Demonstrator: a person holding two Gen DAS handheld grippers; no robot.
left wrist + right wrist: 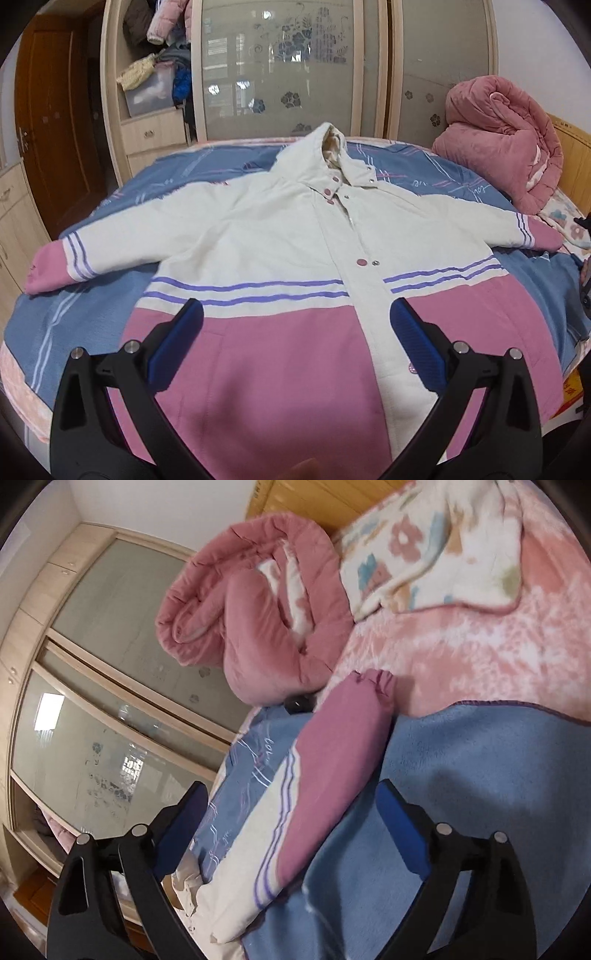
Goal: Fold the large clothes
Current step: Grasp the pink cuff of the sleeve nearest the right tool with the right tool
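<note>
The left hand-held gripper [295,339] hovered released, its blue pads [177,343] spread wide with nothing between them, over the pink lower front of the hooded jacket [280,236]; this stance probably served to line it up over the hem before any fold was begun. The right hand-held gripper [291,830] was likewise released, its jaws standing apart on either side of the jacket's right sleeve [325,775] without the pads pressing on it, which suggests an approach to grasp that sleeve.

The jacket lay face up and spread flat across the middle of the bed [55,321], hood toward the far edge, hem toward the near edge, snap placket closed, and both sleeves stretched outward toward the bed's side edges. This layout exposed each sleeve separately, so that it could be turned inward over the body. The pink cuff [369,686] of the right sleeve ended near the bed's head end, just short of a rolled pink quilt [258,616] and a floral blanket [436,550] pushed toward the headboard, apparently to leave room for folding. A wardrobe with frosted sliding doors [284,66] stood beyond the far edge.
</note>
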